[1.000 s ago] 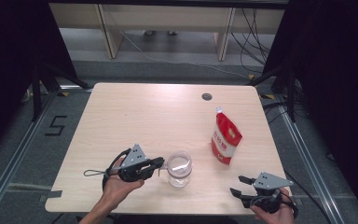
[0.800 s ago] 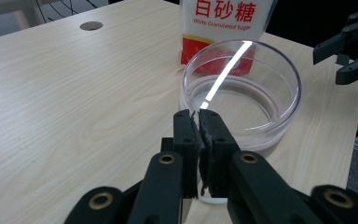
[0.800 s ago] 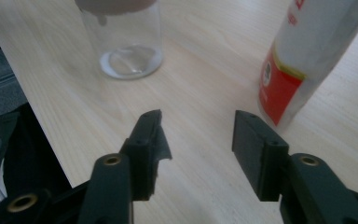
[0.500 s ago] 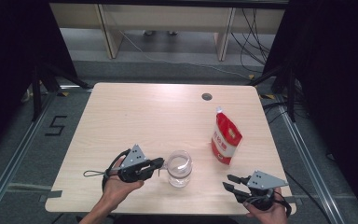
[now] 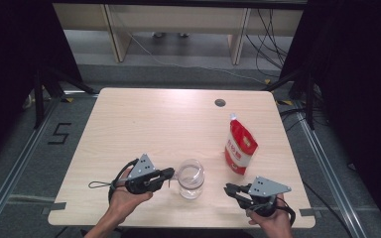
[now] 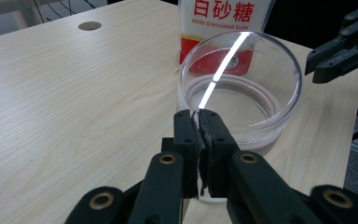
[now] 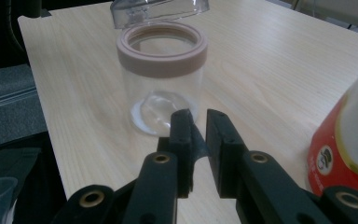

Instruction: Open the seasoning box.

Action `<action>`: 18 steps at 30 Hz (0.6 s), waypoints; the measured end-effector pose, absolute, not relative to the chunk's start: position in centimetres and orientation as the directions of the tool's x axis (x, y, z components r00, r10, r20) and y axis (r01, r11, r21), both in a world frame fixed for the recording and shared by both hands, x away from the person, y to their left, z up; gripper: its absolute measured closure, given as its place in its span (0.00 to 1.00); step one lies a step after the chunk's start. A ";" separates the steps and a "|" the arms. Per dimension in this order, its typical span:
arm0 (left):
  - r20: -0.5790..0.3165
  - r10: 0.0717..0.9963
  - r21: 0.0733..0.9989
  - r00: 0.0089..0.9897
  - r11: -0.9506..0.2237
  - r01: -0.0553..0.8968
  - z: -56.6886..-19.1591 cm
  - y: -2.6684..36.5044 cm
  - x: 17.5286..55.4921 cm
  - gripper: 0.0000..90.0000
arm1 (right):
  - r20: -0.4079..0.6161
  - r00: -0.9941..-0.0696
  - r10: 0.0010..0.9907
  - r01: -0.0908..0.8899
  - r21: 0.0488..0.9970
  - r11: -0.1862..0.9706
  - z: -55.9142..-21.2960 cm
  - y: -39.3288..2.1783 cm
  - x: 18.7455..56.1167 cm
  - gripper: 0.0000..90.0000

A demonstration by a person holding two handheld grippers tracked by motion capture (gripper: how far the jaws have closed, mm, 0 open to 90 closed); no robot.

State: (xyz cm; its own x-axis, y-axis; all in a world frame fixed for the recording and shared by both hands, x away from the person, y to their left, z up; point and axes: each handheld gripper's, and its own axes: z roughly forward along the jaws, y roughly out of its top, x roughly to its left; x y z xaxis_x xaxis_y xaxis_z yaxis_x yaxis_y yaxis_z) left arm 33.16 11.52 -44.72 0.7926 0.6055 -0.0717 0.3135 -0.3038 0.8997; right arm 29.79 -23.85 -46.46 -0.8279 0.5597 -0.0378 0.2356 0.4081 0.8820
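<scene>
A red-and-white soft plastic pouch of granulated sugar [image 5: 240,147] stands upright on the pale wood-grain table [image 5: 154,119], just beyond and to the right of the clear round glass jar [image 5: 191,178] near the table's front edge. A small dark round hole [image 5: 220,102] sits far back. The jar looks empty – a pinkish ring [image 7: 162,43] circles its mouth, a clear lid [image 7: 158,10] hinged up behind. The left gripper [image 5: 170,173] pinches the jar's rim between closed jaws. The right gripper [image 5: 229,189], well apart from the jar, has just been closing on nothing, a narrow gap left.
</scene>
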 end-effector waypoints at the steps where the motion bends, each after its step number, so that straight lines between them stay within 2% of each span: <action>1: -0.064 0.604 0.898 0.795 -0.313 0.310 -44.7 11.6 33.2 0.95 | -0.041 -0.828 0.559 0.229 0.885 0.405 -46.5 -23.6 29.9 0.92; 3: -0.072 0.606 0.899 0.792 -0.305 0.315 -44.8 11.5 33.1 0.95 | -0.030 -0.827 0.561 0.242 0.882 0.403 -46.5 -23.2 29.9 0.93; 4: -0.072 0.607 0.898 0.791 -0.306 0.316 -44.8 11.6 33.1 0.95 | -0.044 -0.842 0.538 0.211 0.890 0.404 -46.5 -22.9 30.3 0.94; 18: -0.069 0.604 0.898 0.794 -0.310 0.314 -44.7 11.6 33.2 0.95 | -0.057 -0.861 0.505 0.163 0.910 0.381 -45.7 -20.6 31.1 0.97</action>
State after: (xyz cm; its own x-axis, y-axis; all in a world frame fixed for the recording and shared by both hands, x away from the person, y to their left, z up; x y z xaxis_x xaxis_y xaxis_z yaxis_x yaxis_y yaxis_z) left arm 33.17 11.59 -44.73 0.7942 0.6037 -0.0692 0.3136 -0.3096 0.8976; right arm 31.08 -20.59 -45.66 -0.8615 0.5046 -0.0566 0.1634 0.3811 0.9100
